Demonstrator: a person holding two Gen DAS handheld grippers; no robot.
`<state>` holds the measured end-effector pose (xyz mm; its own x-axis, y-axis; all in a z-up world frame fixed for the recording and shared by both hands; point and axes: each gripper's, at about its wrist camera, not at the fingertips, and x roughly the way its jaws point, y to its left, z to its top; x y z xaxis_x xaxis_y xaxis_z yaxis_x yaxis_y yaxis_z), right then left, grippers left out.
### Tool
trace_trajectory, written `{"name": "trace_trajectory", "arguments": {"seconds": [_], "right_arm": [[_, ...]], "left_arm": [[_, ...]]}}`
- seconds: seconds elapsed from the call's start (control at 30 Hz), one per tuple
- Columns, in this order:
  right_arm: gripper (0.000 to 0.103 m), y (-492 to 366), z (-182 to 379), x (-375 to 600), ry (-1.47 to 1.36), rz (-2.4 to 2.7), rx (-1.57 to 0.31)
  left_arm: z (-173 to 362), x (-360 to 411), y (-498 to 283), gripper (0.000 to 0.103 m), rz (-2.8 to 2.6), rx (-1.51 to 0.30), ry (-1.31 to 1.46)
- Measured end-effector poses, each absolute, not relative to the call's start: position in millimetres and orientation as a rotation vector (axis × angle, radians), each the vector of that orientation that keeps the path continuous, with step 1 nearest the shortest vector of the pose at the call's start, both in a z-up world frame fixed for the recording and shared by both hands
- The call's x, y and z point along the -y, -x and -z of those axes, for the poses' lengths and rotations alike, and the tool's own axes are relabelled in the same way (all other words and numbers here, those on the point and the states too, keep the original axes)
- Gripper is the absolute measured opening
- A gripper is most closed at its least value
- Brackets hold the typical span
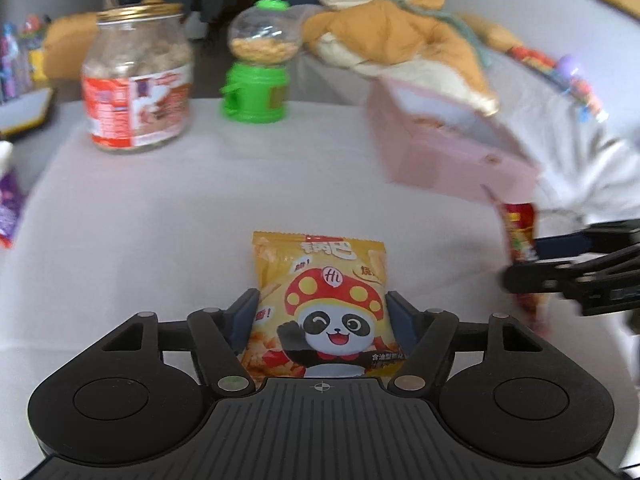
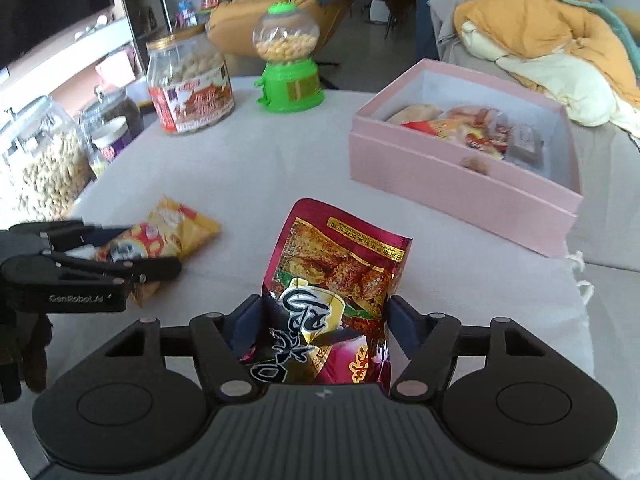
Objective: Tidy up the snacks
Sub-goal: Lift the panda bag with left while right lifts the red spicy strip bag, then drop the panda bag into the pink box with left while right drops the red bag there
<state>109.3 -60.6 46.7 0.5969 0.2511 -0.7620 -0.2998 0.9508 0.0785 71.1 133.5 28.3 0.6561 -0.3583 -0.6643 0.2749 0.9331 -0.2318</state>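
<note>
We find the left gripper (image 1: 322, 320) with its jaws set against both side edges of the yellow panda snack bag (image 1: 320, 304), which lies on the white tablecloth (image 1: 160, 220); its long axis runs straight ahead, along the fingers. The pads appear to press its edges, so we judge it pinched, not yet lifted. To the right, the right gripper (image 2: 326, 328) pinches the maroon snack pouch (image 2: 340, 280), held upright and clear of the cloth, long axis likewise pointing ahead. The pink box (image 2: 460, 184), open and already holding several packets, stands ahead and to the right of both hands; the right hand is the nearer, so we judge its pouch goes in first. The path across the cloth looks unobstructed. The labelled jar (image 2: 190, 84) and green candy dispenser (image 2: 290, 60) stand at the far edge, well apart from that path. An orange and cream garment (image 2: 552, 40) lies behind the box, not over its opening in the right wrist view.
</note>
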Motion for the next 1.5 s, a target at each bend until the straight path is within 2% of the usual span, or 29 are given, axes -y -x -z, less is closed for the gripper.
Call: {"name": "trace_trajectory", "arguments": {"seconds": [0.17, 0.3, 0.5, 0.57, 0.63, 0.73, 0.83, 0.97, 1.1, 1.13, 1.17, 1.2, 1.23, 1.37, 1.5], "right_arm": [[0.068, -103.6, -56.4, 77.7, 0.051, -0.289, -0.828], [0.068, -96.3, -63.4, 97.8, 0.008, -0.282, -0.789], [0.068, -91.3, -66.7, 121.4, -0.006, -0.284, -0.736], [0.067, -92.1, -64.2, 126.6, -0.013, -0.282, -0.738], [0.068, -89.0, -63.5, 132.7, -0.024, -0.284, -0.726], [0.067, -78.3, -67.0, 142.1, -0.011, -0.250, -0.682], [0.067, -79.1, -69.9, 153.6, -0.017, -0.221, -0.671], [0.066, -101.1, -79.9, 169.5, -0.085, -0.236, -0.700], [0.065, -133.4, -130.4, 177.2, -0.094, -0.215, -0.575], [0.066, -148.1, -147.2, 179.3, -0.106, -0.209, -0.538], [0.075, -164.6, -160.7, 182.0, -0.128, -0.200, -0.524], [0.093, -184.7, -172.1, 185.1, -0.157, -0.190, -0.520], [0.102, -204.1, -178.4, 187.4, -0.173, -0.188, -0.524], [0.103, -253.4, -171.9, 185.1, -0.153, -0.138, -0.616], [0.103, -236.2, -141.8, 176.5, -0.181, -0.152, -0.691]], "left_arm": [[-56.7, -108.0, -57.1, 0.071, 0.409, -0.692, 0.068], [-88.4, -91.0, -54.4, 0.071, 0.446, -0.564, 0.153], [-120.2, -35.9, -109.6, 0.076, 0.549, -0.301, 0.298], [-121.2, -8.7, -143.3, 0.076, 0.600, -0.332, 0.276], [-116.0, 8.4, -173.7, 0.072, 0.556, -0.397, 0.264], [-107.9, 0.7, -196.7, 0.070, 0.493, -0.461, 0.340], [-105.6, -17.9, -190.6, 0.070, 0.489, -0.476, 0.402], [-97.8, -43.9, -166.5, 0.070, 0.442, -0.543, 0.346], [-72.6, -64.1, -135.6, 0.070, 0.440, -0.644, 0.349], [-67.9, -68.4, -131.0, 0.070, 0.434, -0.659, 0.357], [-61.7, -72.8, -125.7, 0.070, 0.420, -0.676, 0.365], [-57.4, -77.8, -120.6, 0.070, 0.403, -0.687, 0.370], [-53.7, -81.5, -116.8, 0.070, 0.387, -0.696, 0.371], [-44.9, -96.9, -101.0, 0.070, 0.341, -0.710, 0.331], [-38.5, -98.8, -84.6, 0.070, 0.297, -0.694, 0.215]]}}
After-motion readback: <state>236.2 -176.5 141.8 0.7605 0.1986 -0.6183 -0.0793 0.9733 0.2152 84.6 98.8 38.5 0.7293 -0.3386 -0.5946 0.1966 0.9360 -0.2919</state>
